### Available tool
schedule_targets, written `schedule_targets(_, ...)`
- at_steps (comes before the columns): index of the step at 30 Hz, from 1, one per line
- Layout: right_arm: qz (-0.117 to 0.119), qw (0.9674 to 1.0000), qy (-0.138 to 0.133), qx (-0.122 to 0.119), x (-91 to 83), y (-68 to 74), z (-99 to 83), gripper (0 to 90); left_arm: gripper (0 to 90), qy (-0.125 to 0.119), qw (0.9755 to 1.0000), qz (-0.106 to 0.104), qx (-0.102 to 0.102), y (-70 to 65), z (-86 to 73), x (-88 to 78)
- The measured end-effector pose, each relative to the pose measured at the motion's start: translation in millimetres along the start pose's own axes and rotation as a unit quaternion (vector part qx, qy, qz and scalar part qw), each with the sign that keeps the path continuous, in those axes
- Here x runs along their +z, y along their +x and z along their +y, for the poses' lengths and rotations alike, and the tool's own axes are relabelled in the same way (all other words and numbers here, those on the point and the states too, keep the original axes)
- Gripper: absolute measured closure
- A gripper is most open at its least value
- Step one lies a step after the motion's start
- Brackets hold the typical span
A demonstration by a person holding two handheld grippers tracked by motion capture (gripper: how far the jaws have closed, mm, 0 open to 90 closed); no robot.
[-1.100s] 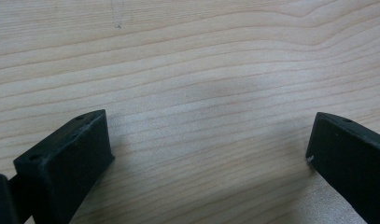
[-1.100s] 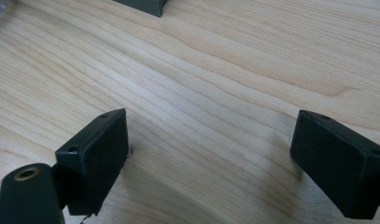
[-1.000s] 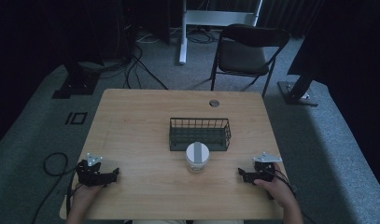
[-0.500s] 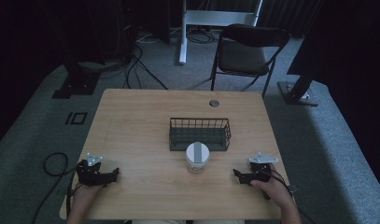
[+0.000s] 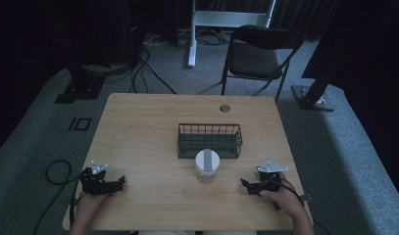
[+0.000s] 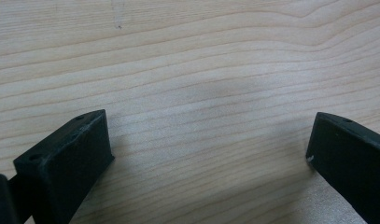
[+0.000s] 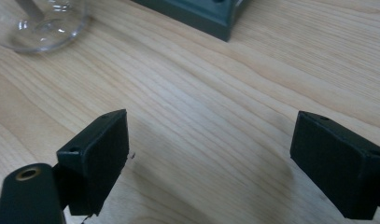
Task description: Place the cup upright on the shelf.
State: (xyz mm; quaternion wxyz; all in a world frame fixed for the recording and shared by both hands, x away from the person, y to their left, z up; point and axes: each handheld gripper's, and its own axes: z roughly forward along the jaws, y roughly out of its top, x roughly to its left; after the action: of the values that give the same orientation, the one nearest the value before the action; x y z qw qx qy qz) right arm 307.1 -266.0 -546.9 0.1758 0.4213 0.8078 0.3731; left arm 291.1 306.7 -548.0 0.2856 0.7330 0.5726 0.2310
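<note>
Two grippers down at the near edge of a light wooden table (image 5: 138,132), one in each hand. Left gripper (image 5: 119,182) sits near the near-left corner, and in the left gripper view its jaws are spread wide apart with nothing but bare wood grain between them. Right gripper (image 5: 245,184) is over by the near-right corner, angled in toward the middle of the table; its jaws are wide apart too, nothing held, just tabletop between them. Each one has a grey three-cornered plate on top, and a cable trails off the right one past the person's right hand (image 5: 278,196). Left hand (image 5: 91,198) is wrapped around the back of its gripper.

Middle of the table has a dark wire basket (image 5: 210,140), rectangular, looks empty from above as far as I can tell. Just in front of it, on the person's side, stands a clear glass jar (image 5: 207,165) with a white lid, upright, very close to the basket's front wall or touching it, can't tell which. In the right gripper view you get the jar's glass base (image 7: 40,25) at the top left and a corner of the basket's base (image 7: 201,14) right next to it.

Round grommet hole (image 5: 225,107) near the far edge of the table. Beyond that, a black folding chair (image 5: 258,54) on grey carpet, plus some cables and stand bases on the floor.
</note>
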Motion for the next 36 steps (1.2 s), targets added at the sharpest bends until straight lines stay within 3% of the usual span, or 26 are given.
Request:
schedule_targets(19,0.031,0.9989,0.0,-0.035,12.9,24.6,12.5,11.3,0.1,0.0,1.0,0.0,0.0,0.1,0.0,0.0)
schedule_targets(36,0.053,0.9971,-0.022,-0.05,25.0,46.6,28.5,11.3,0.1,0.0,1.0,0.0,0.001,0.1,0.0,0.0)
